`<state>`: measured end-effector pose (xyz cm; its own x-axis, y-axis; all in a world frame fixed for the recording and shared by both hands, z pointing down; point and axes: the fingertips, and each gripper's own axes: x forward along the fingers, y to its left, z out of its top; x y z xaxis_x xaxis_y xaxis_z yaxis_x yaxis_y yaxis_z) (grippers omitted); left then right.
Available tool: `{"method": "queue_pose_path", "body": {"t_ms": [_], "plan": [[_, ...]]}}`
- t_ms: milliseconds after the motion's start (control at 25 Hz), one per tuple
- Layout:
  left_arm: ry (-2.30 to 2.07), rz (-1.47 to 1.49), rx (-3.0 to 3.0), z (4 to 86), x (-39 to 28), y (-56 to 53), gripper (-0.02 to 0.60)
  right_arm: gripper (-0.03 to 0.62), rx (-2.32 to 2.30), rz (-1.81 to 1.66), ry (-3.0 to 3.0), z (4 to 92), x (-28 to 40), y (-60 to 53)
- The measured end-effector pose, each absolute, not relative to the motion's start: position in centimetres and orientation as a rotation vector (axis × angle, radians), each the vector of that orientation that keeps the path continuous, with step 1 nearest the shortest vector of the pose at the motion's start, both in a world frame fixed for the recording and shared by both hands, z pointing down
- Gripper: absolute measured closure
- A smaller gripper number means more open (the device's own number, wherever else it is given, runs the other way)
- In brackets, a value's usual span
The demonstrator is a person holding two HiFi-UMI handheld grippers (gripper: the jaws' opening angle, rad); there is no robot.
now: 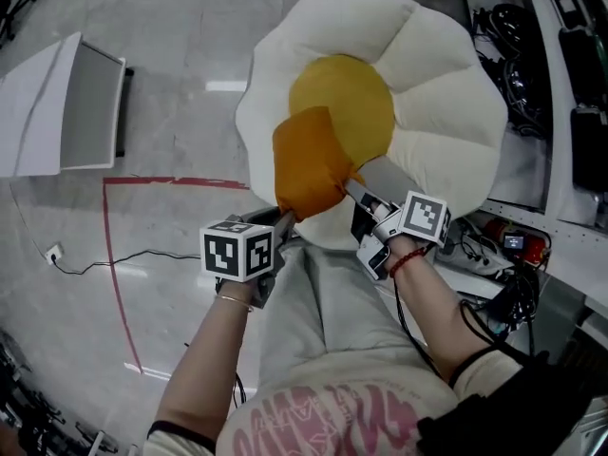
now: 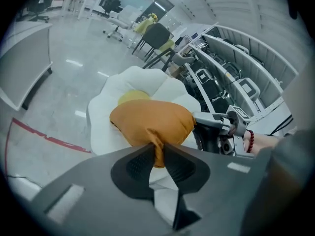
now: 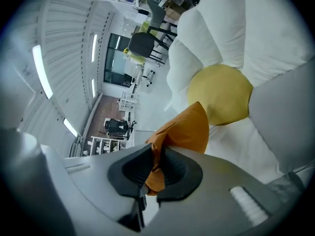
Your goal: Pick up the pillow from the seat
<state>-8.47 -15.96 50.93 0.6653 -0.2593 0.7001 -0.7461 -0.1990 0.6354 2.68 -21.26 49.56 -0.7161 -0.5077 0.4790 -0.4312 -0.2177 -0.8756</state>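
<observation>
Orange pillow point(image 1: 309, 160) fabric is pinched in both claws. The person's forearms reach forward from the body, side by side. The left claw point(image 1: 283, 218) is nipped narrow on the pillow's near left corner, and the right claw point(image 1: 353, 190) is clamped on a fold at the near right corner.

The pillow sits over the flower-shaped seat point(image 1: 446, 112), covering part of its yellow centre and a near white petal. Whether it is clear of the cushion cannot be told.

Left of the seat the grey floor point(image 1: 171, 65) lies open, crossed by a red tape line point(image 1: 171, 181). On the right, racks point(image 1: 570, 84) with cables stand close to the petals.

The pillow's long axis runs away from the person, with its held edge nearest and its far edge toward the yellow centre.
</observation>
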Motion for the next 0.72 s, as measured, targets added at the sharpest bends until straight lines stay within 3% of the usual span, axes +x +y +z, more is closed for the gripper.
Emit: {"method": "queue_pose_path", "body": {"t_ms": [320,720], "plan": [[-0.795,0.501,1.794,42.3,-9.4,-13.1,0.506,0.565,-1.085,-2.087,2.130,40.8,-0.1,-20.5],[-0.951,0.410,1.986,30.0,-11.8,-16.6,0.505,0.566,-0.991,-1.811,2.375,27.6,-2.3,-23.3]]}}
